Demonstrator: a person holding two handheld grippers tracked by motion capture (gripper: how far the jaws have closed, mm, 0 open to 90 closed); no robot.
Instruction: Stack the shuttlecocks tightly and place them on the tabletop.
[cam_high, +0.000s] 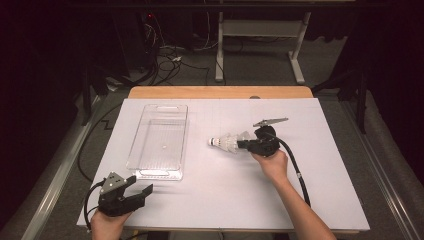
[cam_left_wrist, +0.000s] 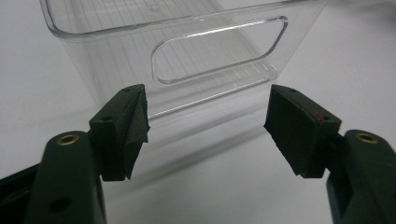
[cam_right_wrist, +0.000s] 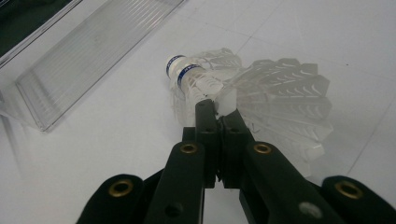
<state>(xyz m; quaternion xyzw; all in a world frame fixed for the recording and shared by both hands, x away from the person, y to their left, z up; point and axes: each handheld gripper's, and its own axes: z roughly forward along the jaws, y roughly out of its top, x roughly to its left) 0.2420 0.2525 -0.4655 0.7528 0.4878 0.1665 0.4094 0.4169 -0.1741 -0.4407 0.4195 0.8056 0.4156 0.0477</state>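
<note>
In the high view, the left gripper (cam_high: 142, 192) rested at about seven o'clock on the white table (cam_high: 320, 200), in a hand at the near edge. Its jaws stood spread wide with nothing between them, pointing toward two o'clock at the near end of the clear plastic bin (cam_high: 159, 142). In the left gripper view, the same gripper (cam_left_wrist: 205, 128) faced the bin's (cam_left_wrist: 116, 28) end wall and its cut-out handle, close to it but apart from it.

The bin lay lengthwise at ten o'clock from the table's middle, nothing visible inside it.

Just right of centre, the shuttlecock (cam_high: 229, 142) lay on its side, its cork tip with a dark band pointing toward nine o'clock, well apart from the bin. The right gripper (cam_high: 243, 144), held by a hand coming from five o'clock, had its jaws pressed together on the shuttlecock's white skirt. In the right gripper view, that gripper (cam_right_wrist: 218, 109) pinched the skirt's edge; whether the shuttlecock (cam_right_wrist: 280, 98) was one or two nested together I could not tell.
</note>
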